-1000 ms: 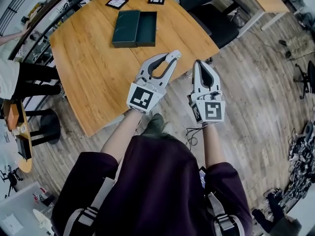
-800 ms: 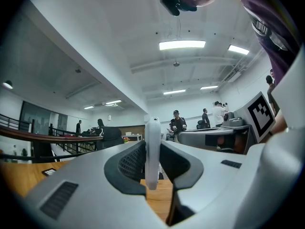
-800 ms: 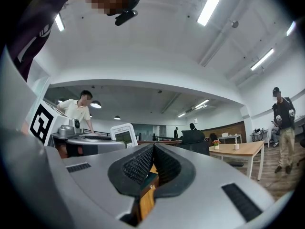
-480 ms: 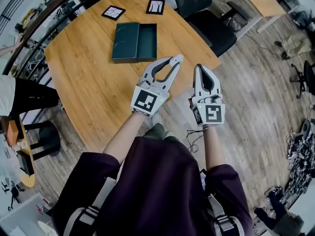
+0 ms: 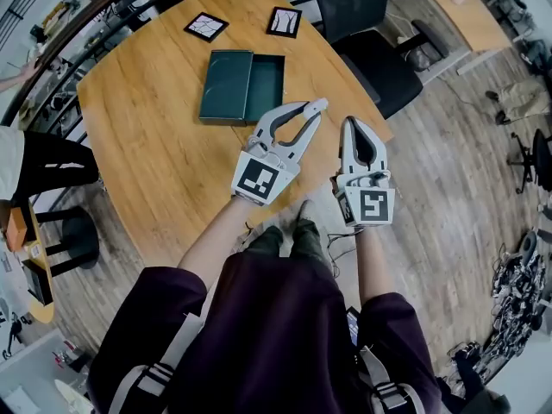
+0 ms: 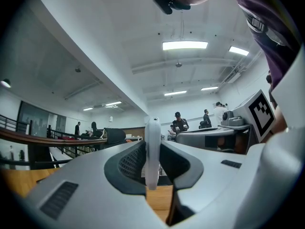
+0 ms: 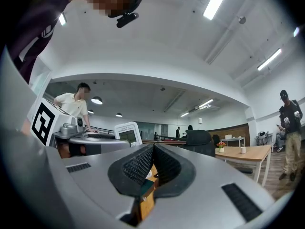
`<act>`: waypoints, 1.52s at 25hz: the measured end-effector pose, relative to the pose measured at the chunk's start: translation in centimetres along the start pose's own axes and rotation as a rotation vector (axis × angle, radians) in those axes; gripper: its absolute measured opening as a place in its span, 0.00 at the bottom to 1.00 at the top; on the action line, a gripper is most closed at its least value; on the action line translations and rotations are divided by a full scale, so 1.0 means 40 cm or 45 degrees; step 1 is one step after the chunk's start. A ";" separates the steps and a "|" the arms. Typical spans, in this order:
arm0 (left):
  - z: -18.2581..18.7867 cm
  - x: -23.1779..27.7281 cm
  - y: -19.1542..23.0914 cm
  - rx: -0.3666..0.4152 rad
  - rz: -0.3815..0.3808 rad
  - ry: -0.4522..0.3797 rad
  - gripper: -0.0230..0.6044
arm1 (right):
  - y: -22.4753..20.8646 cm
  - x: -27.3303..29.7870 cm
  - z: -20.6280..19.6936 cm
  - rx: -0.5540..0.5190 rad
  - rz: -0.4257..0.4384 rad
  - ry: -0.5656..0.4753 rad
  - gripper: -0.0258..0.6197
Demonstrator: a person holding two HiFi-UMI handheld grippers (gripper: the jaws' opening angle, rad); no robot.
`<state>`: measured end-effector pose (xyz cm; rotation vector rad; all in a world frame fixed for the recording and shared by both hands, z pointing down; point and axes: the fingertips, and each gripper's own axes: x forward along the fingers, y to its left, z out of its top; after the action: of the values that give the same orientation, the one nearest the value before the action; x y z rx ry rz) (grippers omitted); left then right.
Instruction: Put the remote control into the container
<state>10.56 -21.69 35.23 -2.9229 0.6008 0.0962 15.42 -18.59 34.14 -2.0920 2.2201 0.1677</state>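
Observation:
A dark green container [image 5: 266,85] lies open on the wooden table [image 5: 155,136], with its lid [image 5: 224,86] beside it on the left. My left gripper [image 5: 319,107] is held in the air over the table's near edge, right of the container. It is shut on a slim white remote control [image 6: 152,151], seen edge-on between the pads. The remote control [image 7: 127,133] shows its small screen in the right gripper view. My right gripper [image 5: 349,126] hangs beside the left one, just off the table's corner. It is shut with nothing in it.
Two black-framed marker cards [image 5: 205,26] [image 5: 284,21] lie at the table's far side. A black office chair [image 5: 371,37] stands behind the table's right corner. A second wooden table [image 5: 453,3] is at the far right. Several people stand in the room.
The view has shifted a little, and both grippers have come slightly nearer the container. Both stay shut as before, the left one still on the remote control.

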 end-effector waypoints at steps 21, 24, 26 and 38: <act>-0.105 0.043 0.209 0.067 0.371 0.099 0.18 | 0.029 0.265 -0.157 0.093 0.398 0.064 0.07; -0.133 0.034 0.232 0.080 0.446 0.123 0.18 | 0.044 0.290 -0.183 0.113 0.464 0.063 0.07; -0.161 0.030 0.244 0.086 0.478 0.137 0.18 | 0.053 0.303 -0.210 0.127 0.484 0.075 0.07; -0.407 0.045 0.353 -0.063 0.535 0.217 0.18 | 0.076 0.382 -0.423 0.183 0.442 0.190 0.07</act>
<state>7.11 -37.88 49.16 -2.8192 1.2488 -0.0925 11.67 -35.87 48.85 -1.6853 2.5815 -0.1272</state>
